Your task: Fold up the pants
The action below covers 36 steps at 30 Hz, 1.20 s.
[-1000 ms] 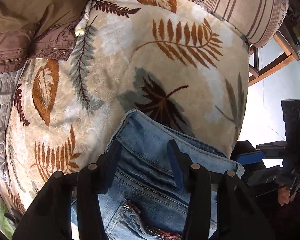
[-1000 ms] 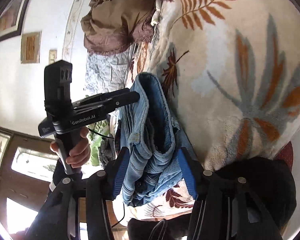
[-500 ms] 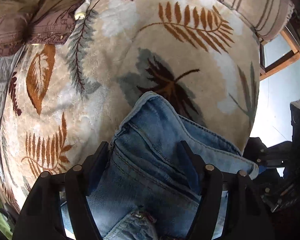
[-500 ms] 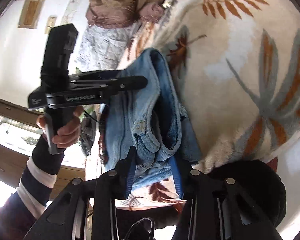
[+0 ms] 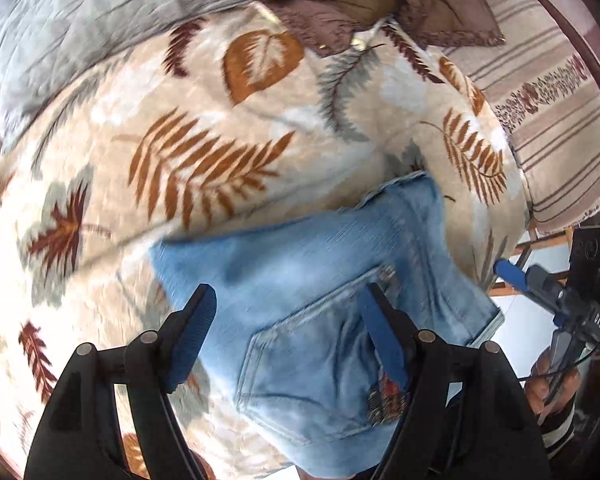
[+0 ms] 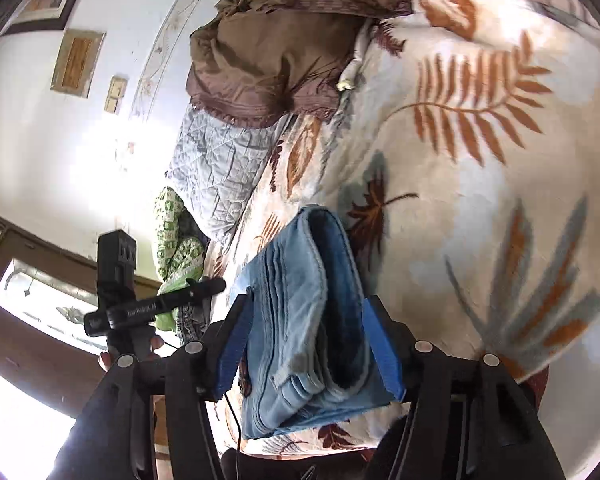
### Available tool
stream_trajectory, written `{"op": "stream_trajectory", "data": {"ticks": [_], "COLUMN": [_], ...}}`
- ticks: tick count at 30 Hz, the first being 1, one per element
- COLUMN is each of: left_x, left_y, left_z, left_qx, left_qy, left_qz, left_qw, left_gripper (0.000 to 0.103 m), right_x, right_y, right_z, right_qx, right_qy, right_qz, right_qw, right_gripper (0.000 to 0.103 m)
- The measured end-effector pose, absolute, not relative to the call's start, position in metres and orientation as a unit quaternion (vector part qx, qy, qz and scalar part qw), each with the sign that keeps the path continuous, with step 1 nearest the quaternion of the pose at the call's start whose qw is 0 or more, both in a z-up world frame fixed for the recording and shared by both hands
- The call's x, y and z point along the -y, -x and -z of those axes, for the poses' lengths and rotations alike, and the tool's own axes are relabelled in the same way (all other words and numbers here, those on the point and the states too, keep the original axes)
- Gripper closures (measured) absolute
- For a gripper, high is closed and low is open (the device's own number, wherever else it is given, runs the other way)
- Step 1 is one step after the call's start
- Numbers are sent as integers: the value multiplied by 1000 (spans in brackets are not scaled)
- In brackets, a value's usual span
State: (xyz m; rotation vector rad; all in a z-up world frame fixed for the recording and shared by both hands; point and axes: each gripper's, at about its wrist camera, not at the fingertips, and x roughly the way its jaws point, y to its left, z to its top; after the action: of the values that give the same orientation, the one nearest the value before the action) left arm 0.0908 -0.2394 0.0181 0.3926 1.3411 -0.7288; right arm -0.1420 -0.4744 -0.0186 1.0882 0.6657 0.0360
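On the near edge of the leaf-patterned fleece blanket (image 6: pixel 480 184) covering the bed lies the light-blue denim pants (image 6: pixel 300 320), folded into a compact stack, so the fold looks finished. Both the left gripper (image 5: pixel 286 320) and right gripper (image 6: pixel 314 344) are opening, pads off the denim though it sits between them. Next comes withdrawing cleanly; open blanket lies beyond, a crumpled brown quilt (image 6: pixel 276 52) farther off.

The left gripper (image 5: pixel 284 336) points steeply down, jaws opening, pads clear. The right gripper (image 6: pixel 308 344) points shallowly downward, jaws opening too. A hand (image 5: pixel 552 384) in a striped sleeve grips its handle.
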Motion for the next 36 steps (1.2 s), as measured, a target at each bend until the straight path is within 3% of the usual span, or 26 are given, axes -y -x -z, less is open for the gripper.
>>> {"op": "stream_trajectory", "data": {"ticks": [5, 6, 7, 8, 13, 16, 20, 22, 29, 33, 36], "left_x": [172, 167, 164, 164, 185, 181, 160, 149, 154, 167, 170], "left_y": [-85, -82, -79, -75, -53, -56, -56, -57, -64, -55, -57], "left_z": [28, 35, 38, 36, 34, 39, 26, 22, 49, 43, 48], "left_qx": [-675, -687, -691, -684, -642, -652, -643, -638, -673, -661, -664], "left_qy": [-28, 8, 37, 58, 3, 15, 35, 49, 87, 89, 104], "left_qz": [292, 297, 305, 314, 303, 289, 302, 311, 304, 317, 308], "left_qw": [677, 663, 654, 655, 704, 701, 703, 703, 668, 674, 673], "left_gripper": [28, 28, 30, 32, 32, 33, 34, 33, 29, 19, 15], "right_x": [458, 451, 442, 433, 416, 427, 443, 466, 489, 464, 439], "right_y": [77, 64, 51, 45, 48, 47, 61, 72, 70, 57, 51], "right_z": [27, 33, 37, 36, 11, 45, 19, 17, 63, 70, 52], "right_qx": [-379, -397, -419, -435, -426, -472, -425, -403, -431, -435, -454], "right_qy": [-433, -425, -410, -386, -255, -258, -315, -367, -447, -458, -369], "right_qz": [-20, -43, -68, -71, -37, -19, -56, -53, -77, -174, -178], "right_qw": [818, 812, 807, 810, 867, 843, 847, 837, 780, 756, 792], "right_gripper": [37, 44, 72, 85, 90, 82, 64, 31, 29, 27, 23]}}
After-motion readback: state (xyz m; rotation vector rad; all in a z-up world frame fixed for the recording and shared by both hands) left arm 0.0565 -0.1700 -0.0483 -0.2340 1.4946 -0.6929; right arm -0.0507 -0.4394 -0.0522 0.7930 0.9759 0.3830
